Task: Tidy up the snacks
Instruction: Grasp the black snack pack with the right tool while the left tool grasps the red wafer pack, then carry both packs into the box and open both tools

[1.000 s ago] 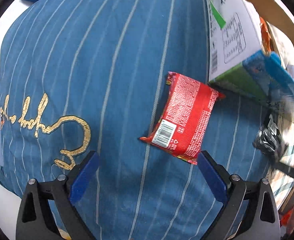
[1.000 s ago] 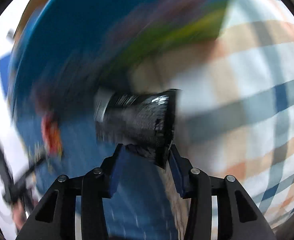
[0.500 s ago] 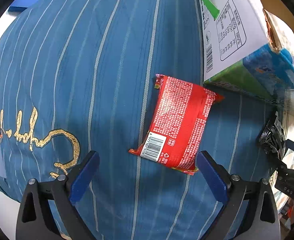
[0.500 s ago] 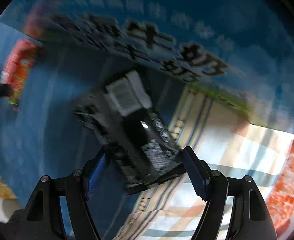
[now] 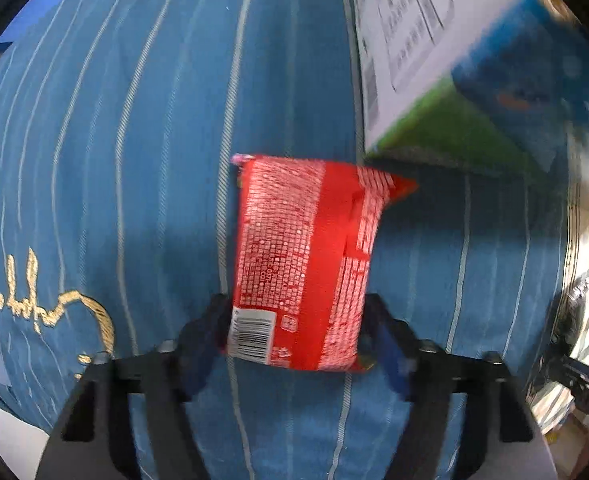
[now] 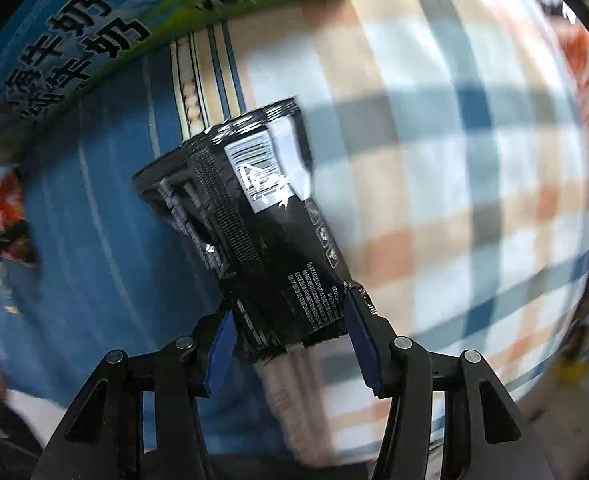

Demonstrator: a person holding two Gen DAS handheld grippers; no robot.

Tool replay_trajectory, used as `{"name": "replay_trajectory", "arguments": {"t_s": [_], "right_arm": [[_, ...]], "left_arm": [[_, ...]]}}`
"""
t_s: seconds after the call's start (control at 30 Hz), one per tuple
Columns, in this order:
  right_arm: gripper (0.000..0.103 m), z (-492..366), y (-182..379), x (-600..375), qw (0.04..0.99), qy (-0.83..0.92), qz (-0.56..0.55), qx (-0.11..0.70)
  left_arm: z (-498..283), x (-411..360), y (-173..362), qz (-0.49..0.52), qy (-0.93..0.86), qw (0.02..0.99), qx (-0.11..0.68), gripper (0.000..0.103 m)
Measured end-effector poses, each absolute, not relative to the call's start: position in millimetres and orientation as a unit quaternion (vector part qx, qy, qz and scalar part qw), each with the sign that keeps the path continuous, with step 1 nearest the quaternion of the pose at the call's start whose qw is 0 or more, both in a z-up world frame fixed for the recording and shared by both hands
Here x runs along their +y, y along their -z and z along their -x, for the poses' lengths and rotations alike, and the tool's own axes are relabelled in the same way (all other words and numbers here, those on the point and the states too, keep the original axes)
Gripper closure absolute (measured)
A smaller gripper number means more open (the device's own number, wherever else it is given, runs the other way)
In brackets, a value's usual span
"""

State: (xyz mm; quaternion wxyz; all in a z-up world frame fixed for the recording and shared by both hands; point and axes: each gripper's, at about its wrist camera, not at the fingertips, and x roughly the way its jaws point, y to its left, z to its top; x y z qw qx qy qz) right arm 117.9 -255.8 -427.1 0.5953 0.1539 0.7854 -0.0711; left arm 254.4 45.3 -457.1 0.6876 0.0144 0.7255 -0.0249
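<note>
Jaws: left gripper [image 5: 294, 334] pinching red packet [image 5: 304, 260] | right gripper [image 6: 290, 342] pinching black packet [image 6: 254, 232] | box [image 5: 454, 60] just beside red packet

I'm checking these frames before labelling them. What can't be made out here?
- Red snack packet: print blurred in the left wrist view; the face against the striped blue cloth is hidden.
- Carton: cut off by the top edge.
- Black packet: small print unreadable in the right wrist view.
</note>
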Motion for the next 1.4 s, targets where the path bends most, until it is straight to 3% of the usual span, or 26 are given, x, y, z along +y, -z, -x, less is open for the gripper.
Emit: {"name": "replay_trajectory", "arguments": {"t_s": [0.13, 0.2, 0.27, 0.47, 0.53, 0.67, 0.83, 1.03, 1.4], "right_arm": [[0.041, -119, 413, -264, 0.601, 0.033, -0.169, 0.780], [0.029, -119, 400, -269, 0.622, 0.034, -0.142, 0.770], [0.026, -125, 397, -271, 0.634, 0.044, -0.118, 0.763], [0.027, -151, 419, -271, 0.624, 0.043, -0.115, 0.772], [0.044, -149, 427, -266, 0.612, 0.043, -0.109, 0.782], [0.049, -146, 430, -251, 0.607, 0.055, -0.078, 0.789], [0.049, -124, 435, -229, 0.590, 0.026, -0.036, 0.806], [0.041, -111, 442, -210, 0.597, 0.036, -0.031, 0.801], [0.045, -98, 441, -224, 0.615, 0.043, -0.054, 0.786]], "left_arm": [[-250, 39, 461, -0.010, 0.023, 0.693, 0.721, 0.048], [-243, 39, 460, 0.001, 0.023, 0.692, 0.722, 0.049], [-236, 41, 460, 0.009, 0.022, 0.689, 0.724, 0.050], [-199, 31, 460, 0.016, 0.026, 0.678, 0.734, 0.050], [-182, 26, 463, 0.013, 0.027, 0.671, 0.741, 0.050], [-154, 16, 472, 0.000, 0.029, 0.654, 0.756, 0.050], [-159, 17, 478, 0.011, 0.021, 0.649, 0.760, 0.047], [-198, 13, 472, -0.002, 0.010, 0.656, 0.754, 0.045], [-236, 12, 480, 0.002, 0.003, 0.653, 0.757, 0.045]]}}
